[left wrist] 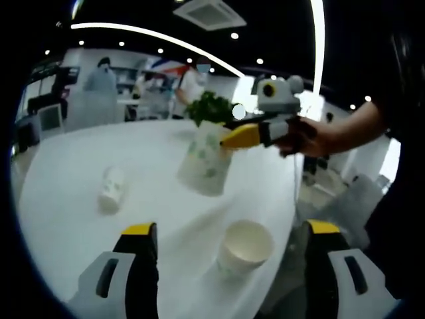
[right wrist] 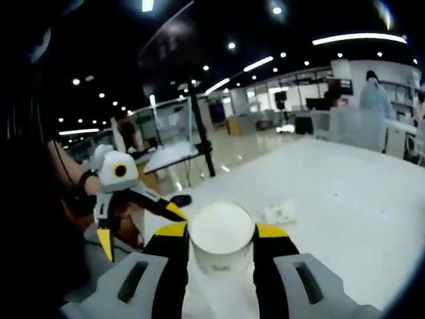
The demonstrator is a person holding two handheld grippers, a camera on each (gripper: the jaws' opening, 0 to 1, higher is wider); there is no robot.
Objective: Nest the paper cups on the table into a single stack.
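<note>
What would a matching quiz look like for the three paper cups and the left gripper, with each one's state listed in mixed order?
Things:
1. green-printed paper cup
2. plain white paper cup
3. paper cup on the left
4. left gripper

States:
A. standing upright, mouth up
B. open, holding nothing
C. clamped between the jaws of the right gripper
D. lying on its side

Pairs: 1-C, 2-A, 3-D, 4-B
</note>
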